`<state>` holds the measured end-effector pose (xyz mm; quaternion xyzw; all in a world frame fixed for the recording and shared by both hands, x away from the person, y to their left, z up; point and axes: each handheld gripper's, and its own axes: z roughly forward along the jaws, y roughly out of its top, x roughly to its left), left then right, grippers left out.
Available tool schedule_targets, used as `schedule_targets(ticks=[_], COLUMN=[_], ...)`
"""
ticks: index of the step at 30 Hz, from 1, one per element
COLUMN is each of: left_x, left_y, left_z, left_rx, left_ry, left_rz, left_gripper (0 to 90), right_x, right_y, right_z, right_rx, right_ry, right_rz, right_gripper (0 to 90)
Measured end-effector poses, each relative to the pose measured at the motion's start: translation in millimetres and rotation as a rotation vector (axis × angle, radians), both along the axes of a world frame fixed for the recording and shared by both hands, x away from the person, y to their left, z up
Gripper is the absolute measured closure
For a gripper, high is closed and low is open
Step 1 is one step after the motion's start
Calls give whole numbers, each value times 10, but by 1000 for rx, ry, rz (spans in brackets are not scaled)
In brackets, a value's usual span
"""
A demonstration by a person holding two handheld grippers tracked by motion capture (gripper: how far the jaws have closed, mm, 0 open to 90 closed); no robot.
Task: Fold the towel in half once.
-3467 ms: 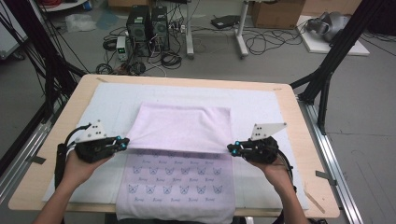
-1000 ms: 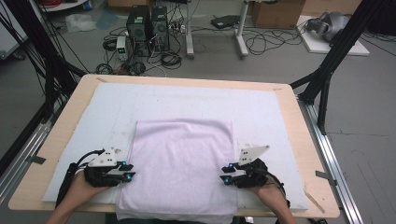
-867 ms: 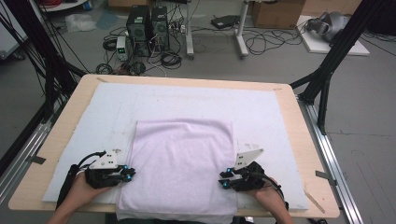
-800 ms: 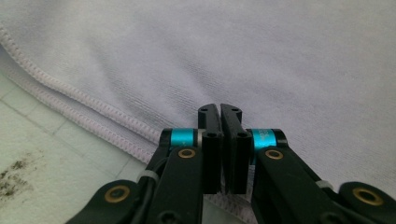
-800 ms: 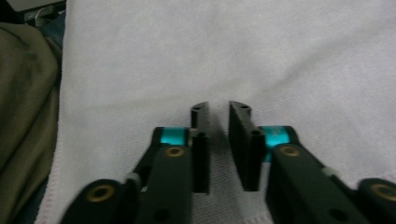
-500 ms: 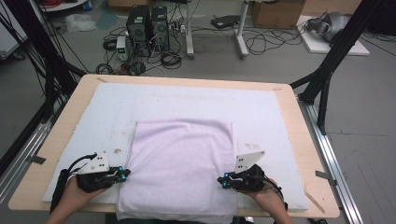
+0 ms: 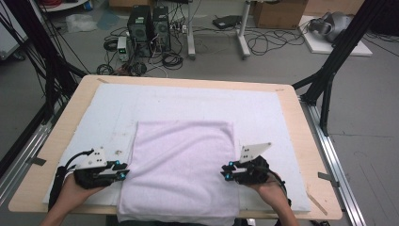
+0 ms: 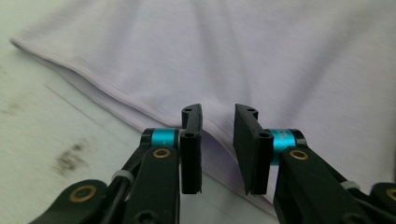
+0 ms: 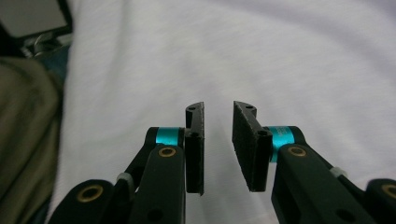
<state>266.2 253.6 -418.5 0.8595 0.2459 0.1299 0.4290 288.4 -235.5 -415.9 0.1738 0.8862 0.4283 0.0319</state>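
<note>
Now my left gripper sits at the folded lilac cloth's near-left edge, its jaws just reopened, a gap between them, nothing clamped; my right gripper does likewise at the right edge; beyond, the cloth lies flat on the white mat.
</note>
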Motion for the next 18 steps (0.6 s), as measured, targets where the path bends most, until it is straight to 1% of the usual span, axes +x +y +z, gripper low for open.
schedule_targets(ticks=[1,3,4,6,7,8,9,10,11,12,13,14,15,16,17,18], left_x=[79,263,364,586,663,796,879,983,1078,1198,1291,1372,1444,1492,1546,1583], left_y=[-12,-48,-70,-118,-131,-147,-146,-155,-157,-147,-141,-149,-159,-162,-164,-156], left_z=[22,62,81,106,109,108,106,107,104,90,78,55,27,3,-31,-72], left_rx=[0,-8,-13,-25,-32,-51,-61,-48,-34,-59,-62,-52,-32,-20,-12,-15], left_ry=[-8,-20,-20,-17,-30,-25,-16,-20,-41,-33,-17,-2,14,24,40,38], left_rz=[11,41,54,79,94,117,127,158,192,217,223,229,233,235,249,267], left_gripper=[704,684,676,656,646,644,646,646,644,644,637,631,624,608,590,572], right_x=[67,240,341,556,669,760,911,997,1106,1204,1320,1393,1458,1512,1550,1593], right_y=[-21,-57,-71,-95,-110,-122,-142,-153,-168,-176,-175,-167,-162,-157,-154,-152], right_z=[20,55,73,108,123,129,134,134,130,127,115,108,97,85,71,52], right_rx=[4,-9,-17,-25,-29,-29,-30,-31,-28,-30,-38,-56,-67,-69,-68,-77], right_ry=[0,-6,-20,-29,-32,-34,-27,-23,-16,-2,6,7,0,4,2,8], right_rz=[-24,-64,-80,-121,-144,-159,-179,-194,-213,-232,-247,-254,-260,-268,-273,-284], right_gripper=[731,719,705,683,664,656,643,625,604,581,567,551,529,503,483,469])
